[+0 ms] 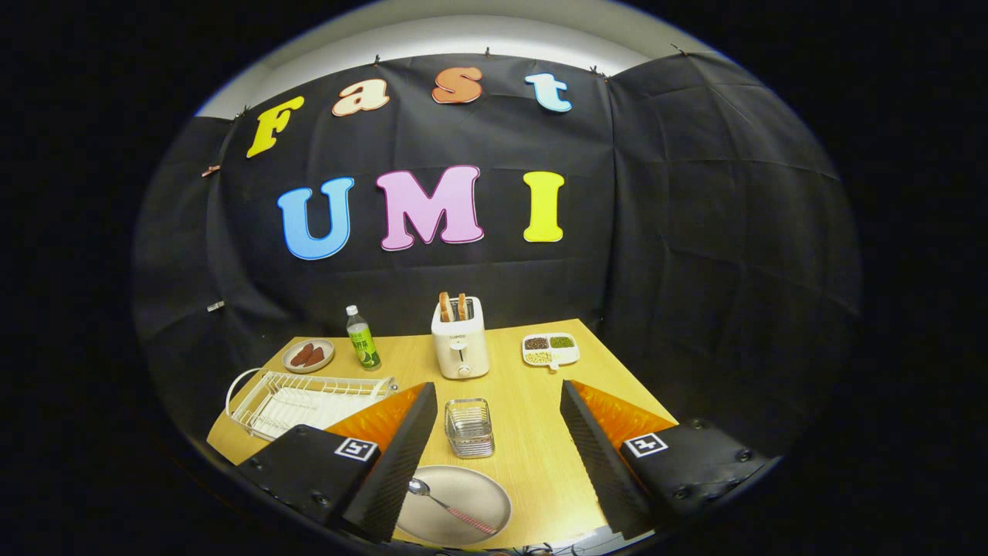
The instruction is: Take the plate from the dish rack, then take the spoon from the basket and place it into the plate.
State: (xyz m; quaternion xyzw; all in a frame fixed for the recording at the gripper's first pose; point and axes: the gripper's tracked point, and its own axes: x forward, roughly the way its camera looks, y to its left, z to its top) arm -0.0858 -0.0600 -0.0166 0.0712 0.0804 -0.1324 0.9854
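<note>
The gripper has its fingers spread wide, holding nothing. Between them, toward 6 o'clock, the plate rests on the wooden table with the spoon lying in it. The wire basket stands just beyond at 12 o'clock; the dish rack sits at 10 o'clock.

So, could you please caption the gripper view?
Open gripper above the spoon lying in the plate.

black cloth wall creased and clipped along top, pale ceiling strip above, light wood table below
</note>
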